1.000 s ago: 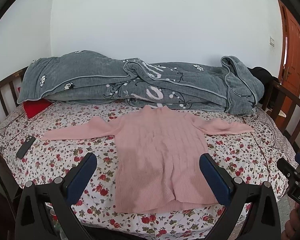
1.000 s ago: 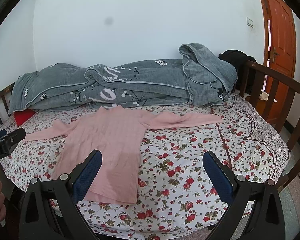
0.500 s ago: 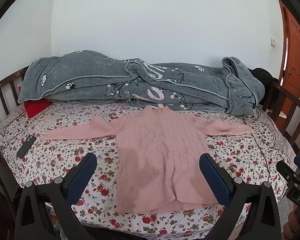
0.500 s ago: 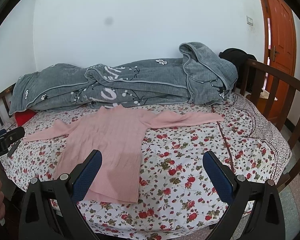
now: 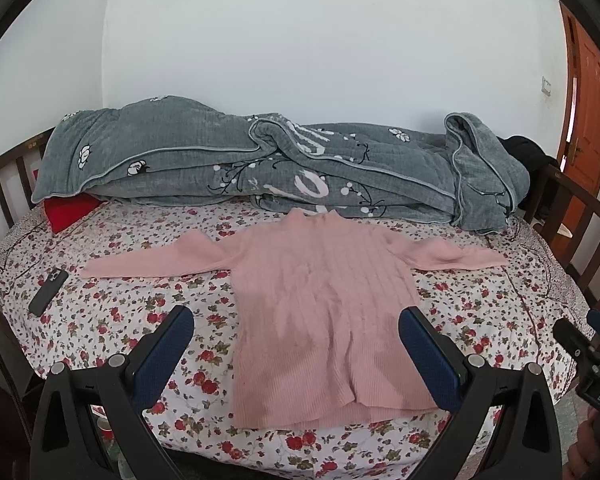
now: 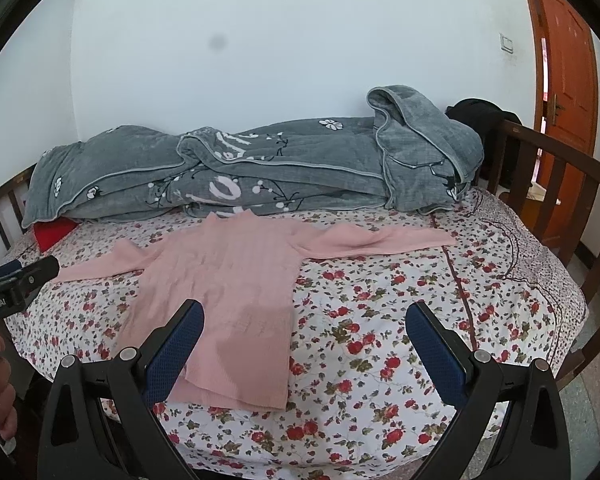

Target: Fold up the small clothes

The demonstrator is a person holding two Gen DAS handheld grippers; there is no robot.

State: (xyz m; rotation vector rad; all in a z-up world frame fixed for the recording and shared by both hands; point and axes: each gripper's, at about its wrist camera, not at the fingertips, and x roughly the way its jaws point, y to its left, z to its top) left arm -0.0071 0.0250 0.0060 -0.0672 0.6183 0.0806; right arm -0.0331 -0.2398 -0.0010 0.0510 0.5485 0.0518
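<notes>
A pink ribbed sweater (image 5: 320, 304) lies flat on the floral bedsheet (image 5: 140, 320), sleeves spread left and right, hem toward me. It also shows in the right wrist view (image 6: 228, 292). My left gripper (image 5: 296, 324) is open and empty, held above the hem end of the sweater. My right gripper (image 6: 304, 320) is open and empty, over the sheet just right of the sweater's lower edge. Neither touches the cloth.
A rolled grey quilt (image 5: 260, 168) lies along the back by the wall. A red pillow (image 5: 68, 210) and a dark phone (image 5: 48, 292) are at the left. Wooden bed rails (image 6: 560, 184) stand at both ends. An orange door (image 6: 564, 92) is at the right.
Both grippers have drifted very slightly; the sweater and bed have not moved.
</notes>
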